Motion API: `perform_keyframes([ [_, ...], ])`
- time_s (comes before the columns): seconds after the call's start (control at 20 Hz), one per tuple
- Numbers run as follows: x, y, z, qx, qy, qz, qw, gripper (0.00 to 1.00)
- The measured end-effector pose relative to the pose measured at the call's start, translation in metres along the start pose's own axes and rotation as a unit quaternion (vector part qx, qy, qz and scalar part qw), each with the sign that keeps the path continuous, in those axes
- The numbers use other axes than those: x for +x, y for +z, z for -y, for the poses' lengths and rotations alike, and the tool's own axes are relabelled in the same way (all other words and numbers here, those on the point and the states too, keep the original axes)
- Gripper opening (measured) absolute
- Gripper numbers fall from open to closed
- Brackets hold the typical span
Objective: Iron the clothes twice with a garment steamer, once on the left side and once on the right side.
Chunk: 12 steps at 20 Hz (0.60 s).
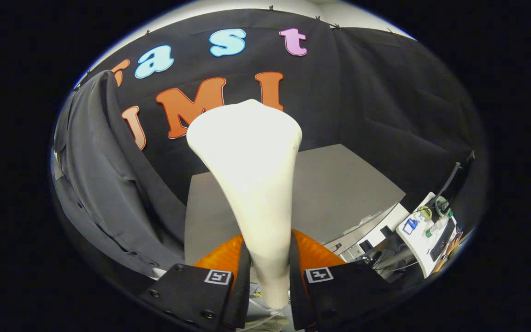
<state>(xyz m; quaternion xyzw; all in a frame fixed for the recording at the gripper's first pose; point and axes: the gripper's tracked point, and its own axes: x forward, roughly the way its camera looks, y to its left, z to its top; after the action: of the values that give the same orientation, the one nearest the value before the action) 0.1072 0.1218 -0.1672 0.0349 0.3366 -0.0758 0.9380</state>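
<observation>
Gripper [269,276] clamped on narrow handle of cream plastic garment steamer [251,175], both fingers pressing it; wide head rises frame centre. Dark grey buttoned shirt [104,184] hangs frame left. Grey table [339,184] beyond.

The gripper [269,276] has both fingers pressed against the narrow neck of a cream-white plastic garment steamer [251,175], one finger on each side. From between the jaws the steamer rises and flares into a broad, rounded head well beyond the fingertips. Beyond the fingers lies a flat grey table [339,189], bare on its top. Off to the left of the jaws hangs a dark grey buttoned shirt [104,184], draped in long folds, apart from the steamer's head. Far to the right, past the table's edge, stands a white desk [424,249] cluttered with small items.
</observation>
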Motion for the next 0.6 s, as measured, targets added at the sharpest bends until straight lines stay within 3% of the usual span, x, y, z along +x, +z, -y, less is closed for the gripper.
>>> perform_keyframes([
  [0.25,-0.033,-0.016,-0.049,0.011,0.001,0.029,1.0,0.45],
  [0.6,-0.068,-0.012,-0.142,-0.03,0.027,0.072,0.997,0.44],
])
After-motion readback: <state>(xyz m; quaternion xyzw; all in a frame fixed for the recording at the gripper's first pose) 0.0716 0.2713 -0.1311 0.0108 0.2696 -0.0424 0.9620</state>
